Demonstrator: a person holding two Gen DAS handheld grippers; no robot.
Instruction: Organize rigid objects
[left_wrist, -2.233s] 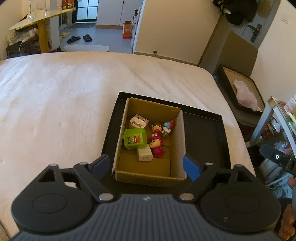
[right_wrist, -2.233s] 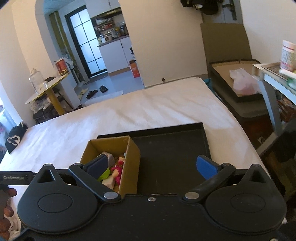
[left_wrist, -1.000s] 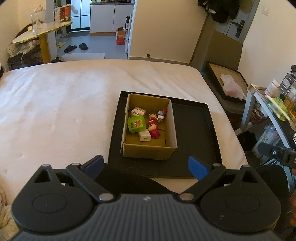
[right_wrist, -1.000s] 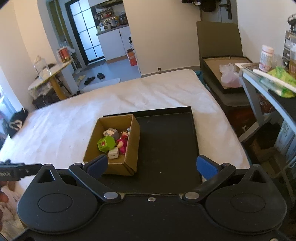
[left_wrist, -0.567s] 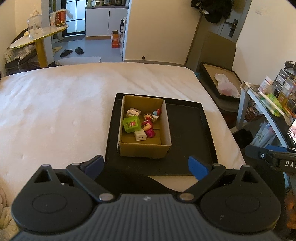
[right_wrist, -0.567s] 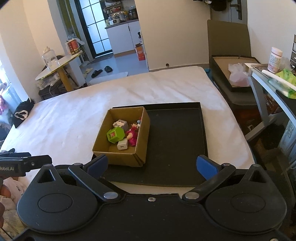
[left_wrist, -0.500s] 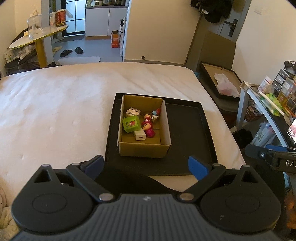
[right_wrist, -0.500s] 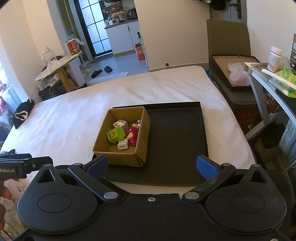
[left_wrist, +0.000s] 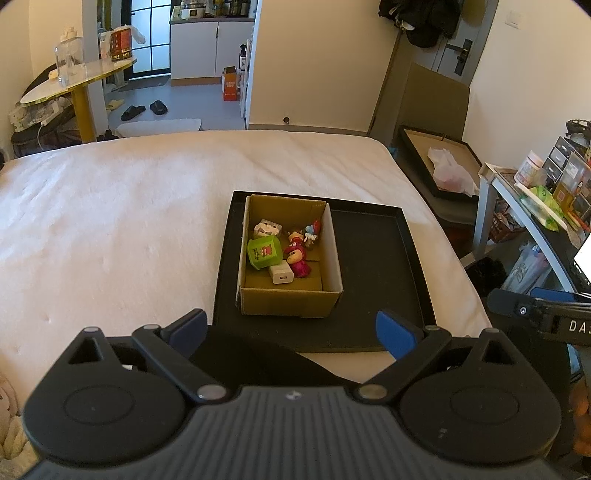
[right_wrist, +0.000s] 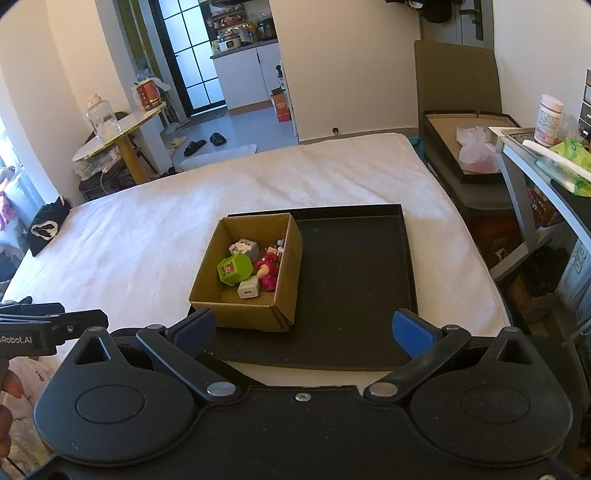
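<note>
A cardboard box stands at the left of a black tray on a white bed. Inside lie a green cube, a white charger, a grey-white block, a pink figure and small figurines. My left gripper is open and empty, held back near the bed's front edge. My right gripper is open and empty, also back from the tray.
The white bed spreads to the left of the tray. A shelf with bottles and packets stands at the right. A round table and a boxed tray with a plastic bag stand beyond the bed.
Both grippers have pulled back and up from the box, which now looks smaller and farther. Both stay open and empty.
</note>
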